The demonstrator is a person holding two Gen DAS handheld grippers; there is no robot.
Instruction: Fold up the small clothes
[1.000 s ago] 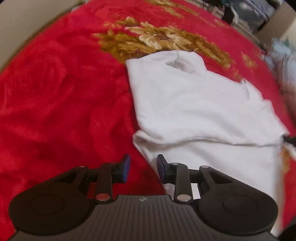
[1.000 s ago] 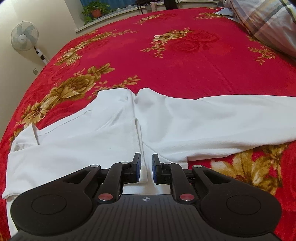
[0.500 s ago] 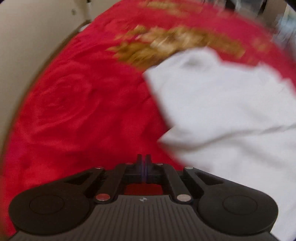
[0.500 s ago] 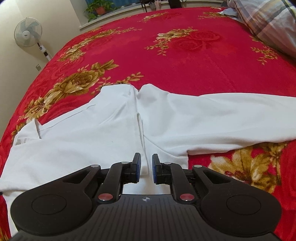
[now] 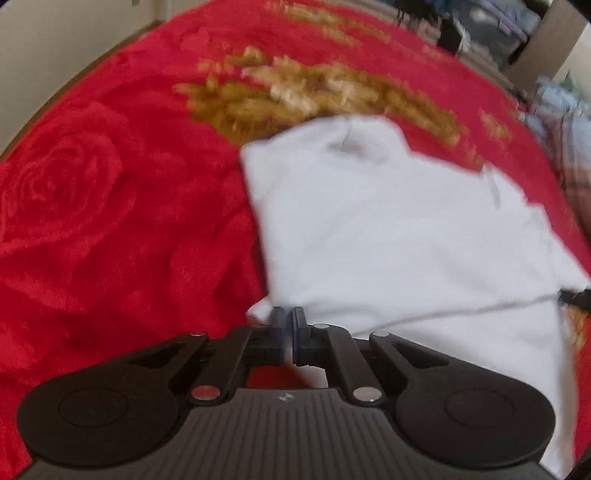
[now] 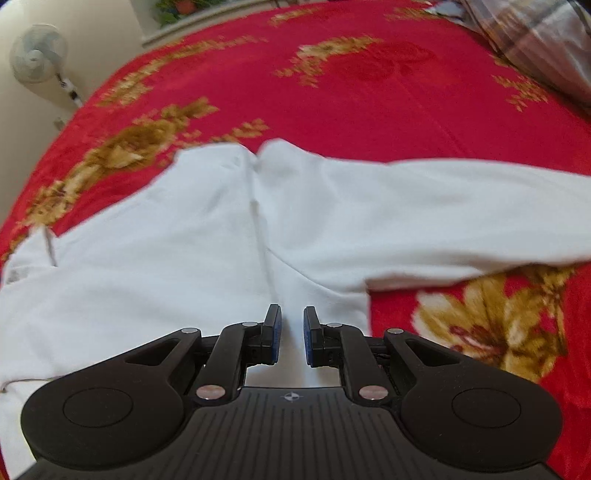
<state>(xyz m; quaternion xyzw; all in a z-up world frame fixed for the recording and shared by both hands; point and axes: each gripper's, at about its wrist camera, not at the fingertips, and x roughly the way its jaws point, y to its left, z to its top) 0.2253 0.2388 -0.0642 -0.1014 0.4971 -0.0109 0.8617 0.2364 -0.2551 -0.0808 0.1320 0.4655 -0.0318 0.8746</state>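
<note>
1. The white garment [image 6: 207, 266] lies spread on the red floral blanket [image 6: 369, 110], which covers the bed. In the right wrist view it fills the middle and the 9 o'clock side, and one long sleeve [image 6: 443, 206] runs out toward 3 o'clock.
2. In the left wrist view the same white garment [image 5: 388, 229] takes up the centre and the 3 to 5 o'clock part, with a folded layer lying over a lower one along a seam line at about 4 o'clock.
3. The left gripper [image 5: 288, 325] has its jaws drawn almost together, and a small fold of the garment's edge sits pinched between the pads. That view is blurred, so the exact bite is hard to read.
4. The right gripper [image 6: 292, 332] hovers low over the body of the garment near its lower hem. Its jaws stand a little apart with white cloth showing in the gap; whether the pads press cloth I cannot tell.
5. Nothing lies on top of the garment between the two grippers.
6. Only the right wrist view shows a standing fan [image 6: 37, 55] at 10 o'clock by the wall, a potted plant [image 6: 181, 5] at 11 o'clock and a plaid pillow [image 6: 535, 40] at 1 o'clock.
7. Only the left wrist view shows blurred piled clutter [image 5: 498, 26] beyond the bed at 1 o'clock.
</note>
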